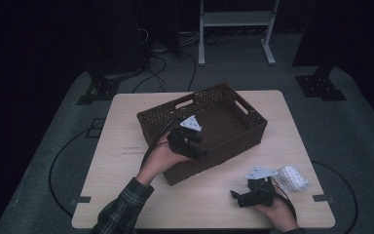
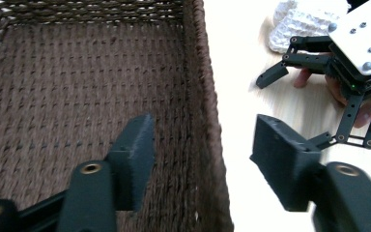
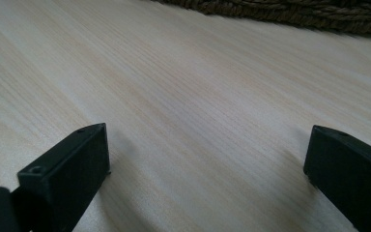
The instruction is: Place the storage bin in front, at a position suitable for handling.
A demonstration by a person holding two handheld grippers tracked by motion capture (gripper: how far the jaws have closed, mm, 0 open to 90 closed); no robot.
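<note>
The left claw [image 2: 200,159] is hanging over the near wall of the basket [image 1: 253,134]. Its jaws are standing apart with nothing between them: one is sitting over the inside of the basket and one is sitting outside over the worktop [image 1: 126,165]. The basket is brown and woven, and no thing is showing inside it.

The right claw [image 1: 241,197] is resting low over the worktop, near the front edge. Its jaws are wide apart and are holding nothing.

Just beside the right claw, a white wad of bubble wrap [image 1: 292,178] is lying on the worktop, outside the basket. It is looking very light, soft and squishy, so it will likely crumple when squeezed and will not break. A good spot to grab is across the puffy middle, where the jaws can pinch a thick bunch of it.
</note>
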